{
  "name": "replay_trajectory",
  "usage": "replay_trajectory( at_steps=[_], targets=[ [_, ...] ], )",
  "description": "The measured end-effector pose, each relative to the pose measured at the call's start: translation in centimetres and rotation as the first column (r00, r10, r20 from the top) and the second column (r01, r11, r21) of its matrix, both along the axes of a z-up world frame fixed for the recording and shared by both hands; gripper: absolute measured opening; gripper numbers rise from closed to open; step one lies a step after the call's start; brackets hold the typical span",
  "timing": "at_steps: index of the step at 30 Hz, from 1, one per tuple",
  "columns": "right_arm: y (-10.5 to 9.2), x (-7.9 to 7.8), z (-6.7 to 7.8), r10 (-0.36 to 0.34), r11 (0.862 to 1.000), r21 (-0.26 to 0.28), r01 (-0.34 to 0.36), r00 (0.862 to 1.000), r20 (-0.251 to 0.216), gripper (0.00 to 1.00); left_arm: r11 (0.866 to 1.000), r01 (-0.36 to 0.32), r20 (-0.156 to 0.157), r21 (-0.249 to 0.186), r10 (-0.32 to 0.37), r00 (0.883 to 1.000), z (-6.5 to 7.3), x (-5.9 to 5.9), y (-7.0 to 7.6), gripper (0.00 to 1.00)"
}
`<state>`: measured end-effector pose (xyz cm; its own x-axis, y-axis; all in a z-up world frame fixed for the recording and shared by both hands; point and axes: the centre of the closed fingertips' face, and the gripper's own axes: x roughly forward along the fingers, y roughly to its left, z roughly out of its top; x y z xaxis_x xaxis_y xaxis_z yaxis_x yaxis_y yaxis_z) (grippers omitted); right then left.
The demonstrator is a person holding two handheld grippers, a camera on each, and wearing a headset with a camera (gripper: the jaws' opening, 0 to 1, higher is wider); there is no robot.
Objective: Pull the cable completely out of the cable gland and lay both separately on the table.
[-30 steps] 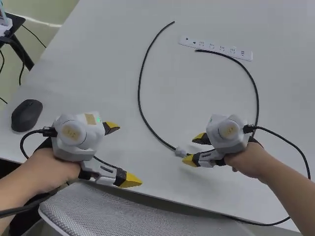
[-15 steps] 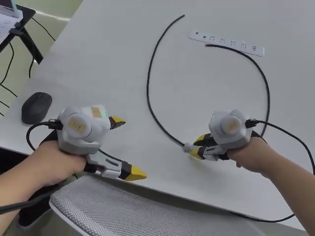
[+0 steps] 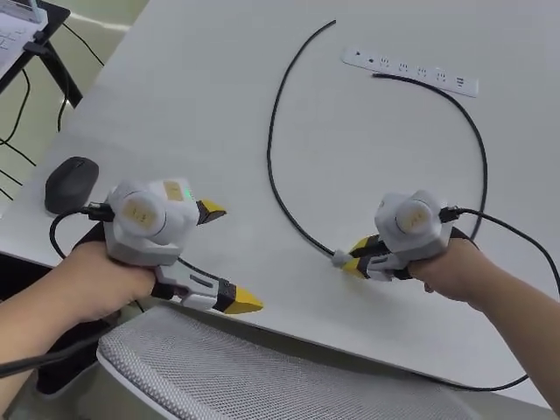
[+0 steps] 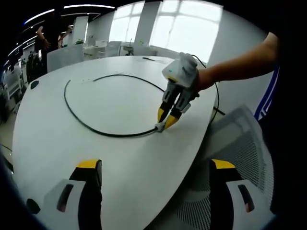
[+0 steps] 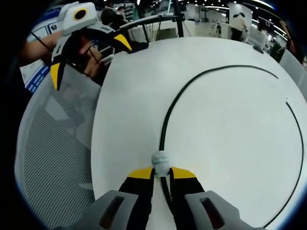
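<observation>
A long black cable (image 3: 273,166) curves across the white table (image 3: 175,105), with a small white cable gland (image 3: 339,257) threaded on it near the front edge. My right gripper (image 3: 354,260) is shut on the cable just behind the gland. In the right gripper view the gland (image 5: 160,163) sits right in front of the yellow tips, and the cable (image 5: 169,115) runs away from it. My left gripper (image 3: 227,255) hangs open over the table's front edge, left of the gland, holding nothing. In the left gripper view my left gripper (image 4: 154,165) faces the gland (image 4: 158,127).
A white power strip (image 3: 411,72) lies at the back, near one cable end. A black mouse (image 3: 70,184) sits at the left edge. A grey mesh chair (image 3: 219,367) stands under the front edge. Bare tabletop lies inside the cable's loop.
My right gripper's jaws, apart around the gland a second ago, have shut on the cable. The left gripper has stayed open in about the same place; the head camera shifted.
</observation>
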<state>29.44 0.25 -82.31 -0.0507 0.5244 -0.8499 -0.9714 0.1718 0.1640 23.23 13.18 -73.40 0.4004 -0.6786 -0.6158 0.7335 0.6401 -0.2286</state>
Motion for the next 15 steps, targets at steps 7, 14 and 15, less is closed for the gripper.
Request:
replay_trajectory(
  at_steps=[7,14,15],
  targets=[
    [0.0,0.0,0.1,-0.001,1.0,-0.01,0.001,1.0,0.02,0.07,1.0,0.0,0.002,-0.012,0.0,1.0,0.2,-0.1,0.0,0.92],
    [0.1,-0.4,1.4,-0.006,1.0,-0.008,0.006,1.0,0.01,0.07,0.999,0.006,0.011,-0.037,-0.005,1.0,0.7,0.2,-0.5,0.91],
    [0.1,-0.4,1.6,-0.006,1.0,-0.006,0.006,1.0,0.011,0.07,0.999,0.006,0.011,-0.042,-0.006,1.0,0.8,0.3,-0.6,0.9]
  ],
)
